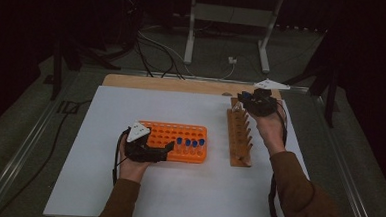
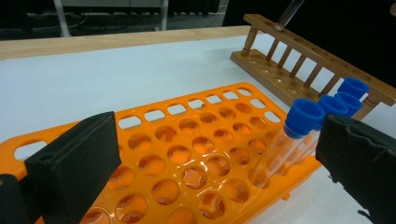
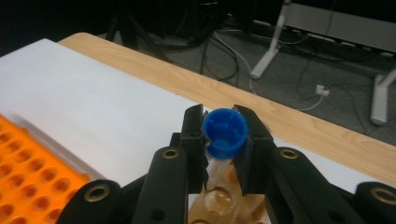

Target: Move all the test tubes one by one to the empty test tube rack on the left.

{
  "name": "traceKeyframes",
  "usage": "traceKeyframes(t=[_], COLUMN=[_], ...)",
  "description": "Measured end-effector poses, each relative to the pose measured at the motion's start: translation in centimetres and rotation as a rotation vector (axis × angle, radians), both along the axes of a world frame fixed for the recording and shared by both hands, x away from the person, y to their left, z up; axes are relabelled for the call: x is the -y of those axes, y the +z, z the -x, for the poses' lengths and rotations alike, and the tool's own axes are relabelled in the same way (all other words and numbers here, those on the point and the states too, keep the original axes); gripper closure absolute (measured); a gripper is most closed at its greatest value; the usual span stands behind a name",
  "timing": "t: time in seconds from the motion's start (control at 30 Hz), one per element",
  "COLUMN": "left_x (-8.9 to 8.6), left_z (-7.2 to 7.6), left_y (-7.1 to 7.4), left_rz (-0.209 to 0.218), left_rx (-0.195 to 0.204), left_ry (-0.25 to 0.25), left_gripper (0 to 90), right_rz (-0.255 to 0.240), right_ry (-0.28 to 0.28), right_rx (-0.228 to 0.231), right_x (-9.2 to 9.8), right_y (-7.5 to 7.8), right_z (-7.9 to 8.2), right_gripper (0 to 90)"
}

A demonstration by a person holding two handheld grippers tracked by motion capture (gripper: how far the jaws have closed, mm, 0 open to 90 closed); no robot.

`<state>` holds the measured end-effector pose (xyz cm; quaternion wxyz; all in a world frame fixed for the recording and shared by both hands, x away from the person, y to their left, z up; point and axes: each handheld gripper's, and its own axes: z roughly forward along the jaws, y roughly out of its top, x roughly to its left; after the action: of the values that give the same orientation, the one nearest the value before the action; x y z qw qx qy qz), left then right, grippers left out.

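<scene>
plastic rack point(image 1: 177, 133) left on sheet point(image 1: 127, 185) | wooden rack point(image 1: 239, 136) right of it | capped tubes point(image 1: 191, 142) in plastic rack's right end

The high view is dim and grainy: the white table sheet point(image 1: 141, 191) is the one evenly lit area, while the floor and room beyond sink into near black. No hard shadows fall on it. In the left gripper view the orange rack point(image 2: 196, 154) shines with soft glare spots from overhead light, its near edge slightly blurred. The right gripper view shows the blue cap point(image 3: 225, 132) sharp, the background cables soft
</scene>
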<state>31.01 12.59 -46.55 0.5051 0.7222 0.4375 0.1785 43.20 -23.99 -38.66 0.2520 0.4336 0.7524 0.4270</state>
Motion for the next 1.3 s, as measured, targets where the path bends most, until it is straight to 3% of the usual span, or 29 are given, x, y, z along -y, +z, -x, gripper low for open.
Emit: traceKeyframes(t=[0.4,1.3], left_x=[-0.1,-0.1], left_z=[0.1,0.2], left_y=[0.2,0.6], left_rz=[0.005,-0.007], left_rx=[0.019,0.044], left_ry=[0.018,0.026], left_gripper=[0.9,0.9], right_rz=[0.007,-0.014], right_ry=[0.106,0.261], right_rx=[-0.038,-0.084], right_x=[-3.0,-7.9], right_y=[-0.2,-0.3], right_z=[1.4,3.6], right_gripper=[75.9,75.8])
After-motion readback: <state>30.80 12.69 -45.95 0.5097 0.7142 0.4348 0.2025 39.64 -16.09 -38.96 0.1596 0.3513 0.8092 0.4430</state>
